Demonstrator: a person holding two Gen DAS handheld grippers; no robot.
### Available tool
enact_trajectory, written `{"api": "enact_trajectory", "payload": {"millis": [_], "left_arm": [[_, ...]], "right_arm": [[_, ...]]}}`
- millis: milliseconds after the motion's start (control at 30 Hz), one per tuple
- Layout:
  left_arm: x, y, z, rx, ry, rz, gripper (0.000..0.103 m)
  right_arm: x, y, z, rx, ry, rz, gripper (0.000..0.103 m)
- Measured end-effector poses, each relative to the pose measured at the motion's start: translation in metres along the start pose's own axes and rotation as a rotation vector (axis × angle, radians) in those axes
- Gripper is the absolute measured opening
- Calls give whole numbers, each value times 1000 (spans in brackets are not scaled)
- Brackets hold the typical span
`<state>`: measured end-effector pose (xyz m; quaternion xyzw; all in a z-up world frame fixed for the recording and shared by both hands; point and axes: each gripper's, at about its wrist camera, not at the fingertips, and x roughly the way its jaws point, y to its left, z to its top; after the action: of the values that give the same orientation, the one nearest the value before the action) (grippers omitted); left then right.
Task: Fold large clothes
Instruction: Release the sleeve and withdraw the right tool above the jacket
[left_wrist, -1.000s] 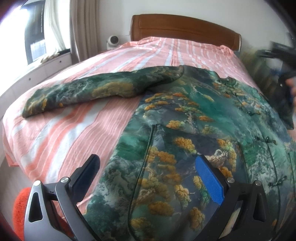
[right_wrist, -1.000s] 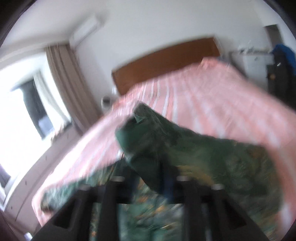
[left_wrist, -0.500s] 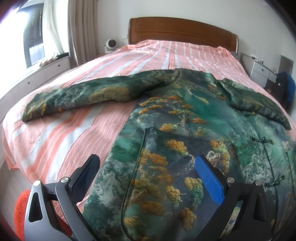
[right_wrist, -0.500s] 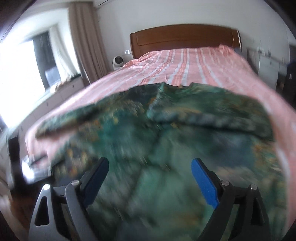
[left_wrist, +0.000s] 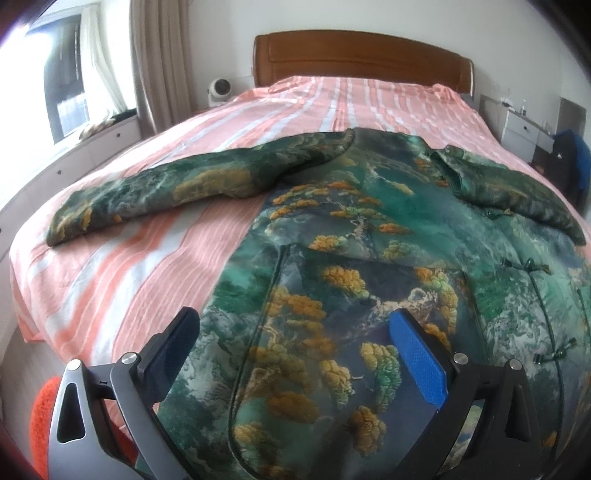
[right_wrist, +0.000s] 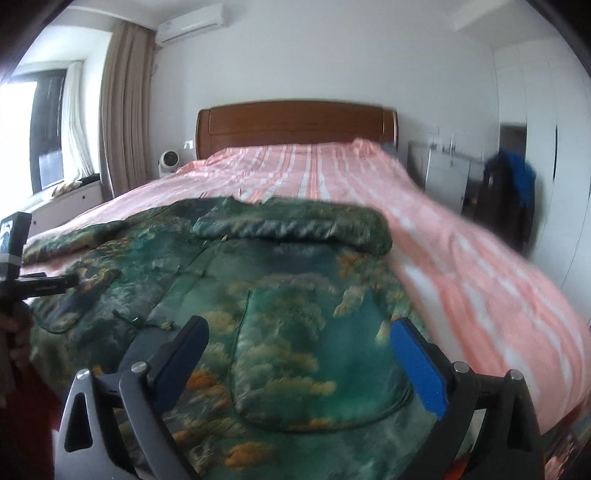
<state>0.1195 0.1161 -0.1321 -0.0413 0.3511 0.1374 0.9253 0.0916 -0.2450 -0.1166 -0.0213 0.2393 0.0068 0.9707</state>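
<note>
Garment: padded green jacket with gold tree print, lying front-up on the bed, hem toward the cameras.
Sleeves: one sleeve stretched out flat over the striped sheet; other sleeve folded across the chest.
Left gripper: fingers spread wide, empty, hovering over a patch pocket near the hem.
Right gripper: fingers likewise apart, holding nothing, above the other pocket.
Handling (judged): soft, bulky, quilted; probably slick shell, springs back. Pinch at the outstretched cuff or a hem corner.
Writing: none legible.
</note>
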Motion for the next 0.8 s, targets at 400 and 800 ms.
{"api": "enact_trajectory", "payload": {"millis": [400,800], "left_arm": [[-2,2,2,1,-13,1,103],[-1,3,1,4,-12,10,103]], "right_arm": [[16,33,-8,-117,24,73,98],[17,48,-13,-160,34,147,98]]}}
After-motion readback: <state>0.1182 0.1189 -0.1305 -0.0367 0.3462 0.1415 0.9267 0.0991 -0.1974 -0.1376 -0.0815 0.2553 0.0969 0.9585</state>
